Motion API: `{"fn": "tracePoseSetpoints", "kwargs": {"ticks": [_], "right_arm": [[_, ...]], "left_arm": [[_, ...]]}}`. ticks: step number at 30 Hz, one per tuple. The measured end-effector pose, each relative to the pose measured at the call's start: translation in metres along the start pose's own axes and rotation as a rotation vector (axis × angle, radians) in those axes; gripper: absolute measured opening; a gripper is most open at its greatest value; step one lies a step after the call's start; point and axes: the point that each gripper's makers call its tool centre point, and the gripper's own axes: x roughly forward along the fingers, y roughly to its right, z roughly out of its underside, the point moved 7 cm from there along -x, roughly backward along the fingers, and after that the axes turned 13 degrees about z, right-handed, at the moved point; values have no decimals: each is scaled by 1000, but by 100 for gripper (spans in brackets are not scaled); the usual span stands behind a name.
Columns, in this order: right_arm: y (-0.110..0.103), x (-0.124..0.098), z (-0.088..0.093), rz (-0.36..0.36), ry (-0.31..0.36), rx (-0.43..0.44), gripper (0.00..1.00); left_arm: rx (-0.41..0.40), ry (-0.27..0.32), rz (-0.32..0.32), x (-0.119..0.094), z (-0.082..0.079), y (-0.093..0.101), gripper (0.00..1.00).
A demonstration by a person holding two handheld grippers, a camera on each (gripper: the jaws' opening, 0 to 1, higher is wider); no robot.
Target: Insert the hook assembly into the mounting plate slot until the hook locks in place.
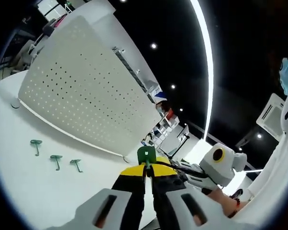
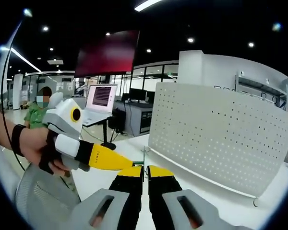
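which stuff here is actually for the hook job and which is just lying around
For the job:
- small green plastic hook, pinched in the left claw
- white perforated pegboard mounting plate
- right claw, shut beside the hook
- three spare green hooks on the table

Lying about:
- open laptop
- dark red wall screen
- white table

The green hook's (image 1: 146, 155) stem is hidden between the left tool's (image 1: 148, 173) jaws.

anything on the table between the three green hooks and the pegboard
No, just bare white table between the hooks and the pegboard, seen in the left gripper view.
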Motion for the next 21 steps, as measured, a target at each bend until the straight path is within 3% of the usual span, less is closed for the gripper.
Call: {"fn": "tracePoseSetpoints", "kwargs": {"ticks": [21], "right_arm": [[-1,0,3,-3,-1,34,2]], "left_arm": [[-12,8,-6,-1,0,-2,5]]}}
